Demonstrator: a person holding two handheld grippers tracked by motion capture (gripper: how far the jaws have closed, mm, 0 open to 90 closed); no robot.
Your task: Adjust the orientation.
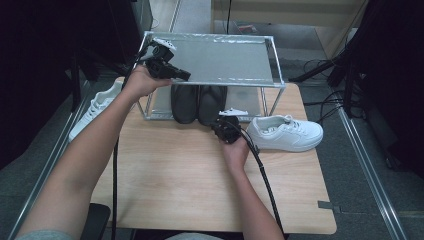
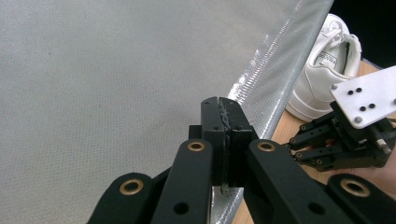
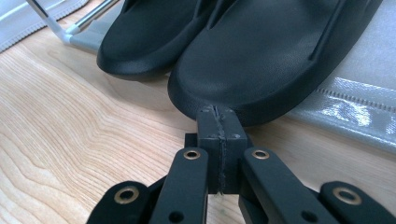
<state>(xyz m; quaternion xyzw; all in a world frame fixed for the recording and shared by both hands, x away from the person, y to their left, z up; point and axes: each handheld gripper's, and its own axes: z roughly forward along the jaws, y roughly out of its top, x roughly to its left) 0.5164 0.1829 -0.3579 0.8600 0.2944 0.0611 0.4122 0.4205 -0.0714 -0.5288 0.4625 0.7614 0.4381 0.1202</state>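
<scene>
- Right gripper (image 1: pixel 223 131) sits near the table's centre with its jaws pressed together and nothing between them; in the right gripper view the closed tips (image 3: pixel 218 122) touch, or nearly touch, the toe of the nearer black slipper (image 3: pixel 261 60).
- Black slippers (image 1: pixel 198 102) stand as a pair on the lower shelf of the shoe rack (image 1: pixel 274 60), at 12 o'clock from the right gripper.
- Left gripper (image 1: pixel 175 71), also closed and empty, hovers at the rack's top shelf, at about 10 o'clock.
- White sneaker (image 1: pixel 286 133) lies on the table (image 1: pixel 165 175) at 3 o'clock, a second one (image 1: pixel 97 107) at 9 o'clock.
- Judging by looks, each slipper is light, rubbery and smooth (likely to flex); pinching the strap edge or side wall seems safer than the rounded toe.
</scene>
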